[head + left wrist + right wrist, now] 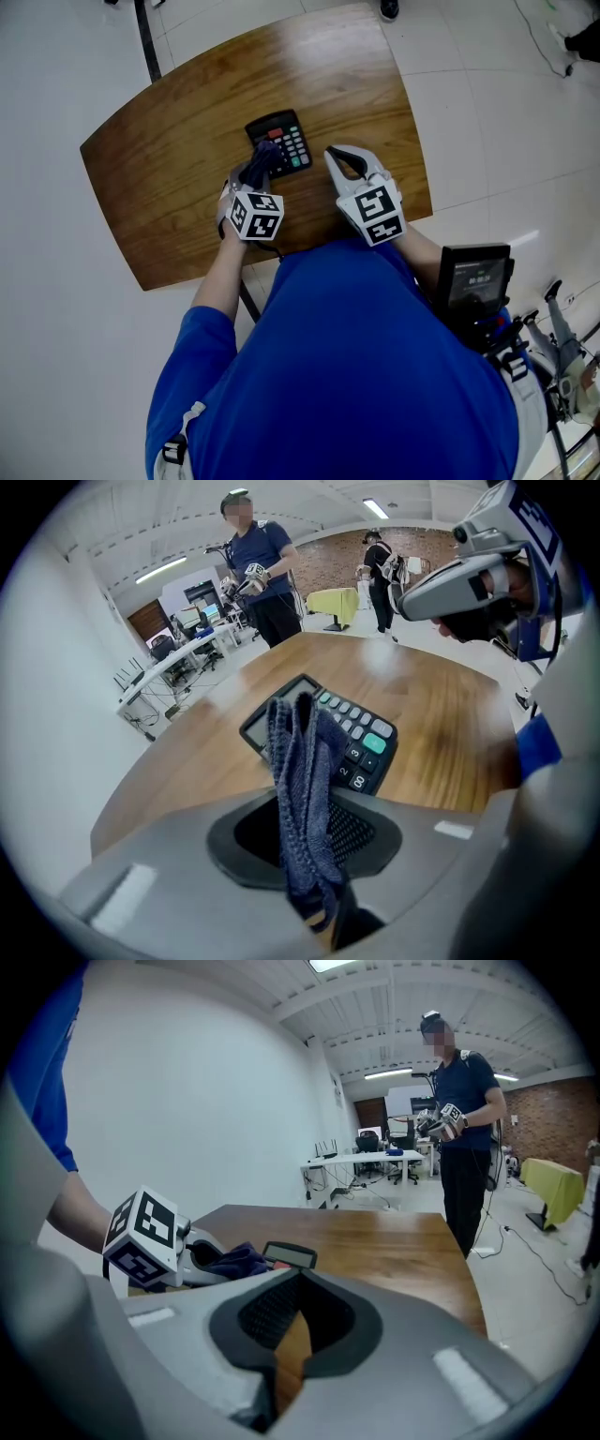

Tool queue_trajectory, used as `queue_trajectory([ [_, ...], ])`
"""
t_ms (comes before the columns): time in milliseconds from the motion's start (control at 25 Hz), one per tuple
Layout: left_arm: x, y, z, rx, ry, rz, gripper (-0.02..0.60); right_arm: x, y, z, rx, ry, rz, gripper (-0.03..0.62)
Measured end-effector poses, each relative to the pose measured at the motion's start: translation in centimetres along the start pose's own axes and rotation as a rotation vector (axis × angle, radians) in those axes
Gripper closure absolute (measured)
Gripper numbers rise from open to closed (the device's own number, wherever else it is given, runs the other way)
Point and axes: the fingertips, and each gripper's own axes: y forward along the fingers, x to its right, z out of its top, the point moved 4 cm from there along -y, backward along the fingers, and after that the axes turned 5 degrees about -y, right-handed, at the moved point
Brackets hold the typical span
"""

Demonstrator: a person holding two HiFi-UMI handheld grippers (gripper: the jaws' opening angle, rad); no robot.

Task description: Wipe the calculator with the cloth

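Calculator (281,141) sitting toward near edge of table (159,187). Left gripper (264,159) clamping cloth (300,771) over its keys, so wiping likely underway. Right gripper (349,167) hovering beside, jaws nearly together, holding nothing. Next stroke probably needing downward pressure, with calculator steadied.

Blue cloth (305,789) bunched, pinched in my left gripper (260,176), tip over black calculator (286,141), flat at 12 o'clock.

I work in an open lab hall: long desks (370,1159), ceiling strip lights (161,571), brick wall (562,1101), tiled floor (487,112).
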Motion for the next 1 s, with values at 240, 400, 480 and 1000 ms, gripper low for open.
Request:
queue_trajectory([
  [240, 1.9, 0.3, 2.2, 0.045, 0.055, -0.049, 0.489, 0.7, -0.1, -0.2, -0.001, 0.011, -0.022, 0.591],
  [400, 4.7, 1.3, 4.6, 0.076, 0.138, -0.116, 0.489, 1.2, -0.1, -0.4, -0.002, 0.021, -0.040, 0.591],
  [480, 5.9, 2.0, 5.3, 0.076, 0.167, -0.134, 0.489, 1.4, -0.2, -0.6, -0.006, 0.022, -0.047, 0.591],
  [1000, 3.9, 2.0, 3.4, 0.031, 0.109, -0.091, 0.489, 0.5, 0.0, -0.3, -0.004, 0.010, -0.020, 0.591],
])
